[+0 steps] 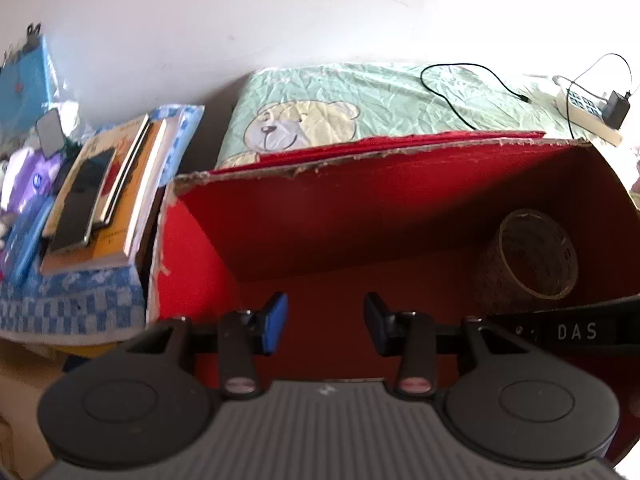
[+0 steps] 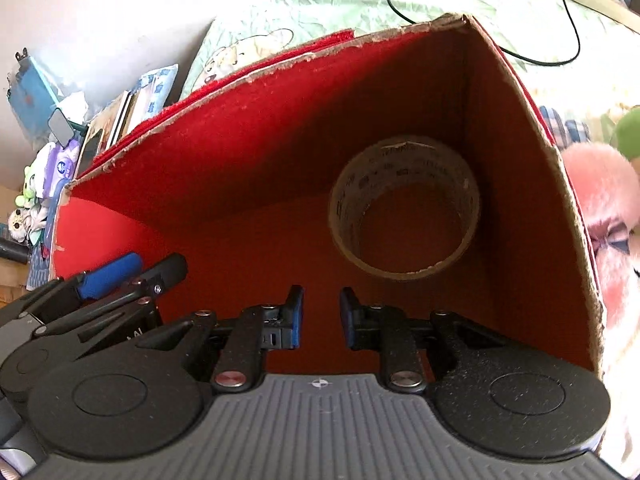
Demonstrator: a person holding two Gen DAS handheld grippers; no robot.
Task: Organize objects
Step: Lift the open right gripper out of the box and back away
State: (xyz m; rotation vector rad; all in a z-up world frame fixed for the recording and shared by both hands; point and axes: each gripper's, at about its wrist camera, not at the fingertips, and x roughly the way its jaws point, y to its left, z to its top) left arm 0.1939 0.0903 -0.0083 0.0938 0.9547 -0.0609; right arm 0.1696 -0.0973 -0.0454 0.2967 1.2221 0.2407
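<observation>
Box fills the left wrist view: red cardboard, open at the top, its rim torn and frayed, standing on a bed with a green bear-print sheet. Left gripper hangs just inside the near edge, fingers apart, nothing between them. Only visible content: a roll of tape lying against the right-hand wall at the bottom; rest of the floor bare red. Left of the box, a stack of books with a dark phone-like slab on top rests on a blue checked cloth, close to the box's outer wall but not in it. A black cable and a power strip lie on the sheet behind. Right wrist view: right gripper is also over the box's near edge, fingers slightly apart and empty, pointing at the tape roll, which sits tilted in the far right corner, hollow core toward the camera. Left gripper shows at lower left, beside it. A pink plush toy presses against the outside of the right wall. Judgement: the box serves as the collecting bin, tape stowed, both tools free for the next item; books and plush are likely candidates.
</observation>
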